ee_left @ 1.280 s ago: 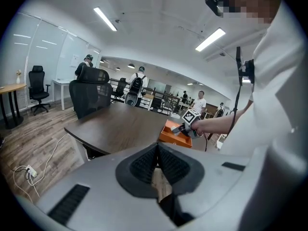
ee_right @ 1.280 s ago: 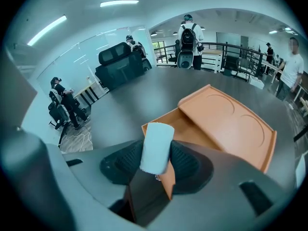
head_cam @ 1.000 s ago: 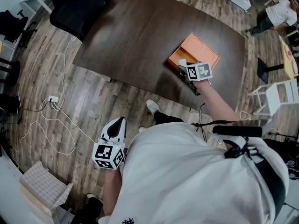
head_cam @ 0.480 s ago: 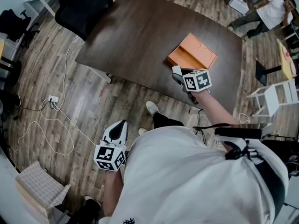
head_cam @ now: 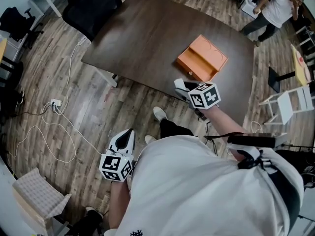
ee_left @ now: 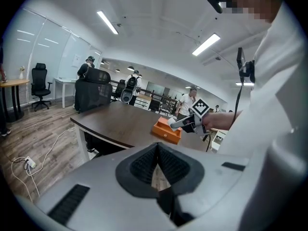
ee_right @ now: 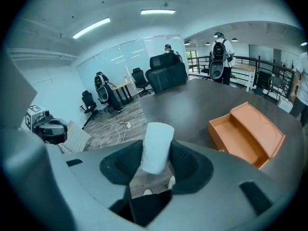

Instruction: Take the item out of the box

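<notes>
An orange box [head_cam: 202, 58] lies open on the dark table [head_cam: 142, 33], its tray [ee_right: 243, 138] empty. My right gripper [head_cam: 181, 87] hovers at the table's near edge, just short of the box, shut on a white cylindrical item [ee_right: 156, 147] that stands up between its pads. The left gripper view shows that gripper's item [ee_left: 175, 122] in front of the box [ee_left: 167, 130]. My left gripper [head_cam: 124, 135] hangs low beside the person's body over the wooden floor, away from the table, its jaws [ee_left: 158, 150] shut on nothing.
A black office chair [head_cam: 91, 4] stands at the table's far left corner. A person [head_cam: 275, 6] stands beyond the table at the upper right. Cables and a power strip [head_cam: 55, 103] lie on the floor at left. A white chair [head_cam: 290, 102] is at the right.
My right gripper has drawn back from the box toward the table's near edge with the white item in it. The left gripper has stayed at the person's side.
</notes>
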The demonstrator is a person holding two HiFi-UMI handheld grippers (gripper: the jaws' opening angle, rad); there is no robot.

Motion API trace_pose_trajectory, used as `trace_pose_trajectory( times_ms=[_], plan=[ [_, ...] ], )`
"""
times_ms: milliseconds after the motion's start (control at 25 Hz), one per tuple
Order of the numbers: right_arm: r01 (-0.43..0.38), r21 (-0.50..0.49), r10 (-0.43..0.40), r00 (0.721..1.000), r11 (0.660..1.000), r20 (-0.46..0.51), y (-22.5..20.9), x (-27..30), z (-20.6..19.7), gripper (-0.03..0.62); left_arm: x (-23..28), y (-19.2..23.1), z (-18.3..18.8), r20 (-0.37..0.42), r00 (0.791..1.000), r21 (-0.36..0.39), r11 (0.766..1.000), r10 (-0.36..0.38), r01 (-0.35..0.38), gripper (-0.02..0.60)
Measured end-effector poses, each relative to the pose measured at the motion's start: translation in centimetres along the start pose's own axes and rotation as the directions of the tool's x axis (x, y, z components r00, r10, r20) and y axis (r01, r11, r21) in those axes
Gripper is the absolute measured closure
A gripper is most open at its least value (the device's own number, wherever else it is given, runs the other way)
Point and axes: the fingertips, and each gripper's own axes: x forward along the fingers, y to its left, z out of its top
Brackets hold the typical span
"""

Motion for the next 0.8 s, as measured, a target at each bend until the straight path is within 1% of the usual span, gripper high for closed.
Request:
trace_pose_trajectory(
  times_ms=[360, 640, 800],
  plan=[
    [-0.071, -0.044, 0.071, 0.997, 0.997, -0.008, 4.5, -0.2, -1.3, 0.418, -1.5, 0.0, -1.4, 0.007, 1.000, -0.018, 1.000, 0.013, -0.013, 0.571],
    [-0.104, -0.075, 0.104, 0.995, 0.992, -0.006, 6.7, -0.2, -1.4, 0.418, -2.3, -0.3, -1.9, 0.008, 1.000, -0.018, 1.000, 0.019, -0.019, 0.571],
    [-0.114, -0.078, 0.114, 0.993, 0.990, -0.009, 7.1, -0.4, -1.7, 0.418, -2.4, -0.7, -2.2, 0.005, 1.000, -0.020, 1.000, 0.020, -0.019, 0.571]
  ],
)
